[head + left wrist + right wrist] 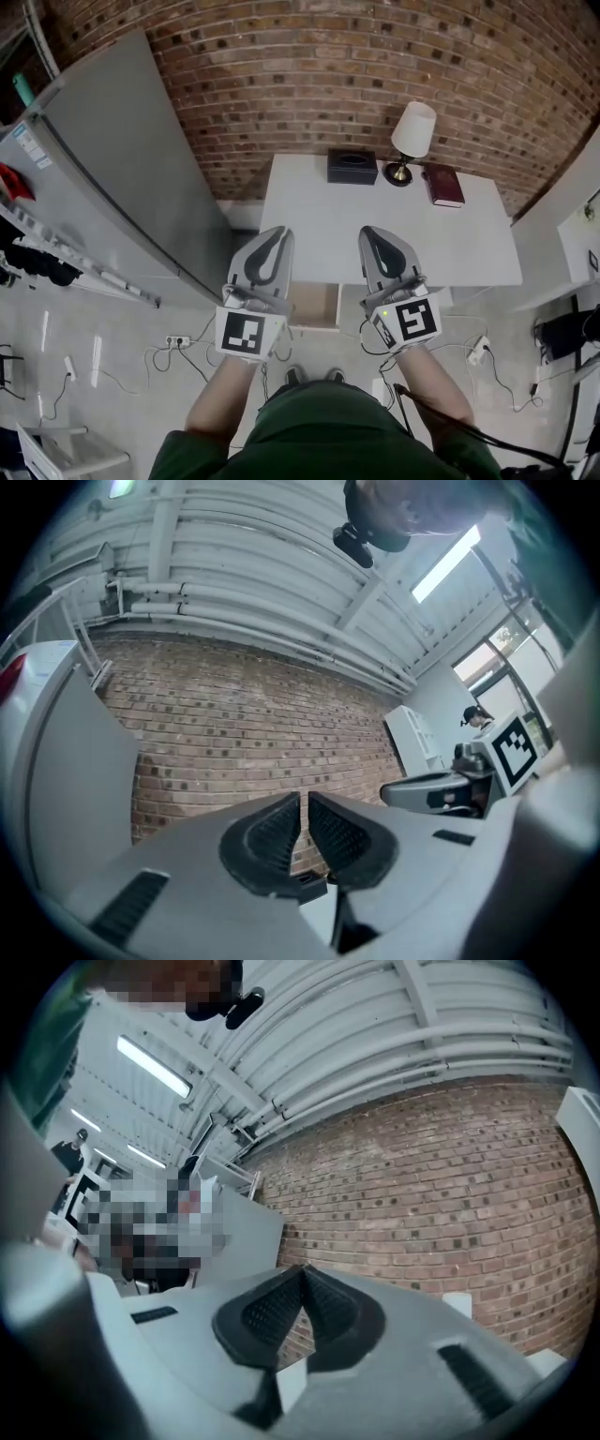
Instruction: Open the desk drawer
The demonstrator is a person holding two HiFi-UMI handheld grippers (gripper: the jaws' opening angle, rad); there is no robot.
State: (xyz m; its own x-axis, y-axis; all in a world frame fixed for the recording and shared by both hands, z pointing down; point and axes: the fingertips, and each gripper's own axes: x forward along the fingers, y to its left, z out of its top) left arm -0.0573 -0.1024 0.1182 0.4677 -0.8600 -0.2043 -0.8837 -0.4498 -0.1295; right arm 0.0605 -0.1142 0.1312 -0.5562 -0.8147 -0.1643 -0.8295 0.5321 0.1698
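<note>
The white desk [323, 211] stands against the brick wall. Under its front edge a drawer [315, 307] stands pulled out and shows a pale wooden inside. My left gripper [275, 235] hangs over the desk's front left and my right gripper [372, 233] over the front middle, with the drawer between and below them. In the left gripper view the left gripper [304, 800] points up at the brick wall, jaws together, holding nothing. The right gripper [302, 1270] also points at the wall, its tips touching and empty.
At the back of the desk stand a black tissue box [352, 166], a white lamp [412, 137] and a red book [443, 185]. A tall grey cabinet [122, 178] stands at the left. Cables and power strips [177, 340] lie on the floor.
</note>
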